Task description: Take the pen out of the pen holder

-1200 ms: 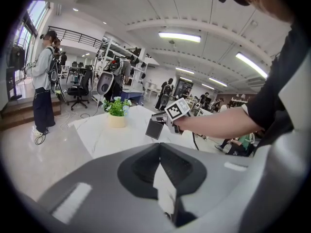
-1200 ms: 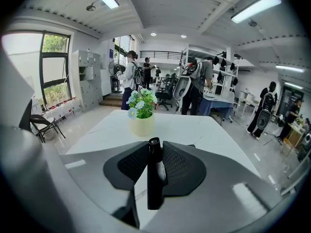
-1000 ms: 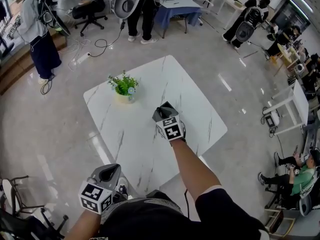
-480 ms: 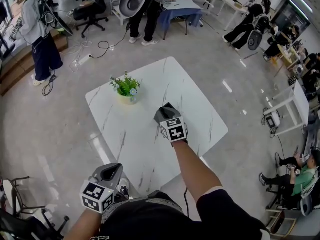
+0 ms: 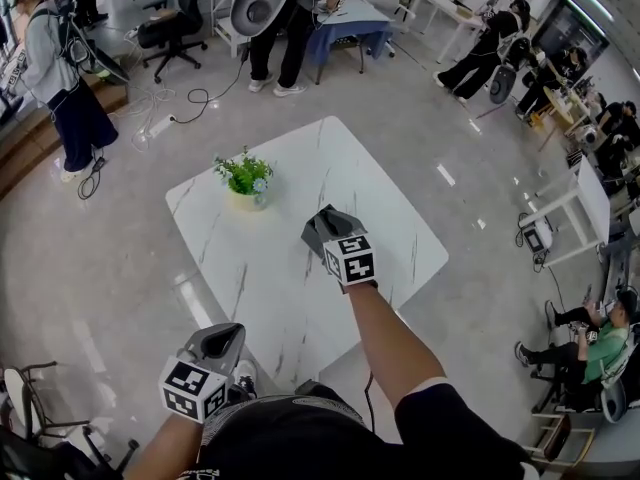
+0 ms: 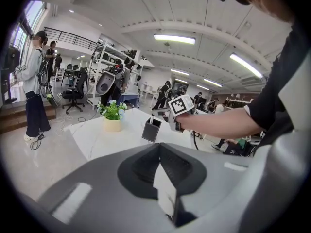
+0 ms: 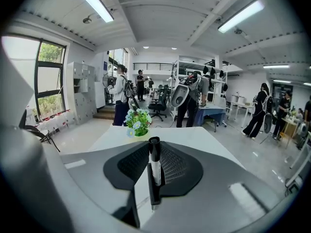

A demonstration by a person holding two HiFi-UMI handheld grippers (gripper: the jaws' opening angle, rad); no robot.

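Since the pen [image 7: 155, 171] must lift straight out, the right hand-held gripper [image 7: 154, 152] was clamped on it upright, at the pen holder [image 6: 151, 130] on the bench [image 5: 290, 278]. The left hand-held gripper [image 6: 158, 148] waited near, closed and empty.

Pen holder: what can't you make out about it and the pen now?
Left gripper view: the pen holder is too small to tell whether the pen is clear of it.
Head view: the right gripper covers the pen holder.
Right gripper view: the pen's lower end is hidden behind the gripper's body; the pen holder is out of frame.
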